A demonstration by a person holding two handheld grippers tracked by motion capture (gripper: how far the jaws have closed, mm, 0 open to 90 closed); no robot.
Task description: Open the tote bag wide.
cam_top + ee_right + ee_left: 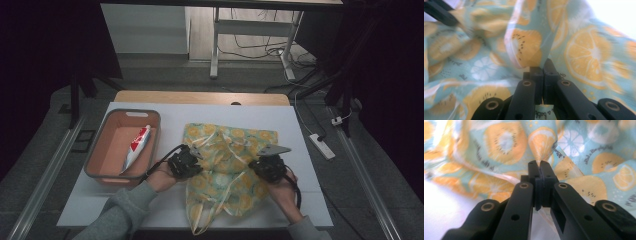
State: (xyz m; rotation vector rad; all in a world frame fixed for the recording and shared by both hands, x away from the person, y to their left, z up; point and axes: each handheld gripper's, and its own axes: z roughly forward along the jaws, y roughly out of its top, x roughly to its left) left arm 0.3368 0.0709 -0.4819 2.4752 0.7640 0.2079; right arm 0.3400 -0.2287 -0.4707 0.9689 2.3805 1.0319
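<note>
A cloth bag [227, 165] printed with oranges and kiwis on pale blue lies on the white table [300, 125], its cream handles trailing toward the front edge. My left gripper [192, 156] is shut on a fold of the bag [506, 142] at its left side; the jaws [540, 166] press together on the fabric. My right gripper [264, 161] is shut on the bag's right side, with the cloth [529, 47] rising out of its closed jaws [542, 66]. The other gripper's black jaw [439, 13] shows at the top left of the right gripper view.
An orange tray with a grey rim [102, 145] stands left of the bag and holds a red and white tube [136, 147]. A power strip [321, 145] and cables lie on the floor to the right, past the table's edge.
</note>
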